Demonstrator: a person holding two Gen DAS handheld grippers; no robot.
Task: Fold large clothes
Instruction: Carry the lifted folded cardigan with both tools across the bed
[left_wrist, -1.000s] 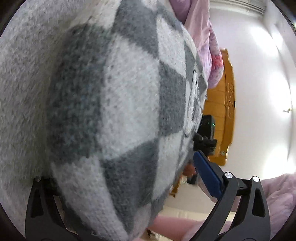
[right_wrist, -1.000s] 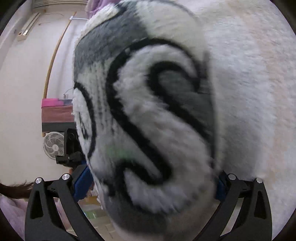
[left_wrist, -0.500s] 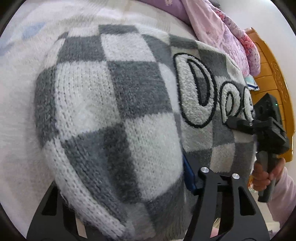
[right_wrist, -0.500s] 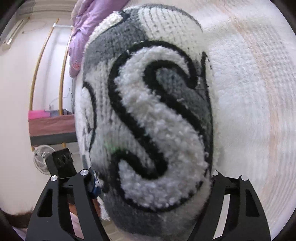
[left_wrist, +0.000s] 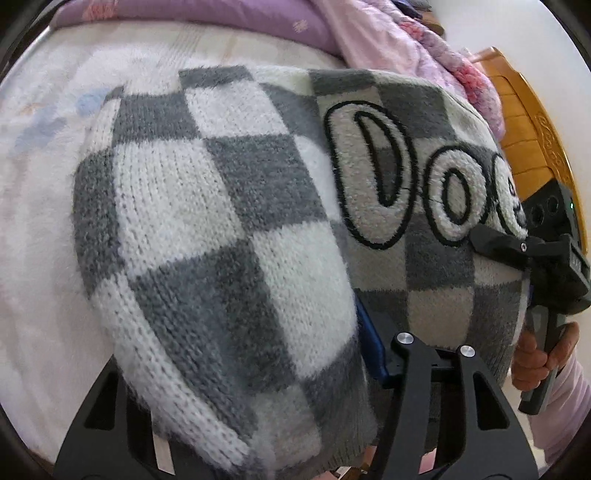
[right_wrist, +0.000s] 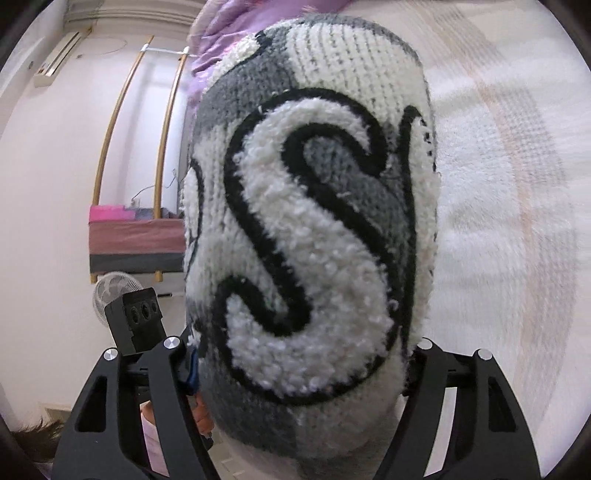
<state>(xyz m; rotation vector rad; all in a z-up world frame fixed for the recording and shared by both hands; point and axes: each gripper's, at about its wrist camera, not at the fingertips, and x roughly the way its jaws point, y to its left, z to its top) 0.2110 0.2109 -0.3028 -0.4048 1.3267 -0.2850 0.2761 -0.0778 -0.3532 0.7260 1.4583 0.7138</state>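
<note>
The sweater (left_wrist: 229, 236) has swung down since a second ago: in the left view it filled the frame against the wall, and now it lies spread over the white bed (left_wrist: 40, 206), lettering "Doc" out in the open. The left gripper (left_wrist: 258, 398) is clamped on its near edge, knit bunched between the two fingers; the blue pad on the right finger (left_wrist: 373, 343) presses into the fabric, while the left finger is mostly buried under it. Across the sweater, the right gripper (left_wrist: 517, 247) comes into sight, held in a hand (left_wrist: 532, 354), biting the far edge. In the right view the knit has sharpened from a blur, with a big fuzzy "S" on the sweater (right_wrist: 314, 240) gripped between the right gripper (right_wrist: 303, 369). The fingertips are hidden by the fabric. The purple quilt (left_wrist: 369, 33) is cut off at the top. Fan (right_wrist: 110, 291) is half hidden.
</note>
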